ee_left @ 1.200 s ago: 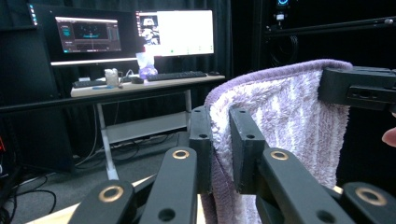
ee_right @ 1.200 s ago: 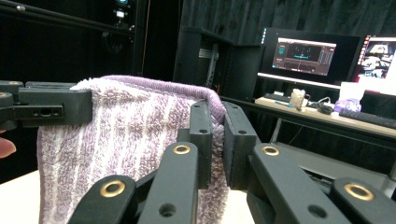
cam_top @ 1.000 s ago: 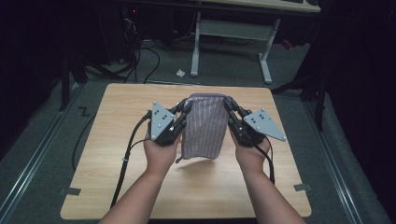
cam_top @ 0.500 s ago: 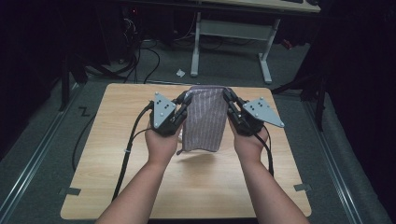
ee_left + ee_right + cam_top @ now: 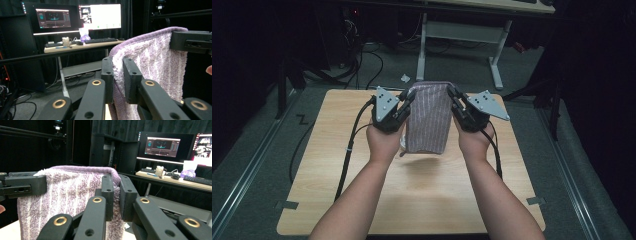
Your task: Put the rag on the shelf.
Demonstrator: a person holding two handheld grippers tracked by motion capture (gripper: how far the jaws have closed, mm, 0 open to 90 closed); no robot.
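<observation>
A purple and white striped towel (image 5: pixel 428 117) hangs folded between my two grippers, lifted above the wooden table (image 5: pixel 327 195). My left gripper (image 5: pixel 408 100) is shut on the towel's left top edge; its jaws pinch the terry cloth (image 5: pixel 150 57) in the left gripper view. My right gripper (image 5: pixel 454 97) is shut on the right top edge, and the towel (image 5: pixel 67 192) drapes down to the left of its jaws in the right gripper view. The towel's lower end hangs free, just above the table.
A desk frame (image 5: pixel 462 35) and cables (image 5: pixel 357 65) lie on the floor beyond the table's far edge. A desk with monitors (image 5: pixel 75 17) and a keyboard stands in the background. Black cables trail from both grippers over the table.
Both hands have carried the towel away from the person toward the table's far edge and slightly higher. The grip on both corners is unchanged.
</observation>
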